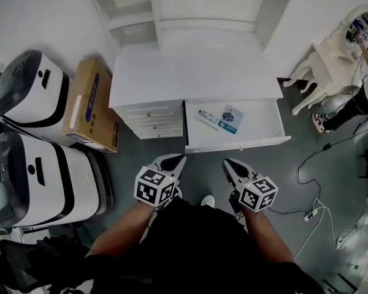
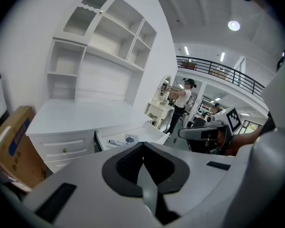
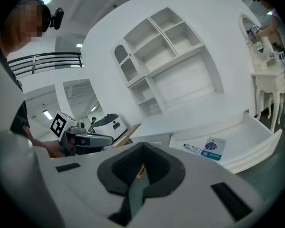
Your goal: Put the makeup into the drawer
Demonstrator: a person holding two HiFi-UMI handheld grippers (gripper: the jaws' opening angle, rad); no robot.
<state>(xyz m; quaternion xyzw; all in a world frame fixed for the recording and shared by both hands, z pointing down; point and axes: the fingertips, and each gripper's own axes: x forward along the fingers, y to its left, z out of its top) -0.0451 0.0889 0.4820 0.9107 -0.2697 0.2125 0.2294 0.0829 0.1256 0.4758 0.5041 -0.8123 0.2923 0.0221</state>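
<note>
White bench [image 1: 190, 72] with shelves up top, and its drawer [image 1: 264, 124] is pulled open with a makeup tube [image 1: 207, 119] lying inside, just beside a blue-printed packet [image 1: 232, 119]. Your left gripper [image 1: 175, 160] and right gripper [image 1: 229, 163] hang short of it, fingers closed on nothing.

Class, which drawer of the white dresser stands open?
The wide right drawer: it is pulled out, with a tube and a packet inside; the left drawers are shut.
</note>
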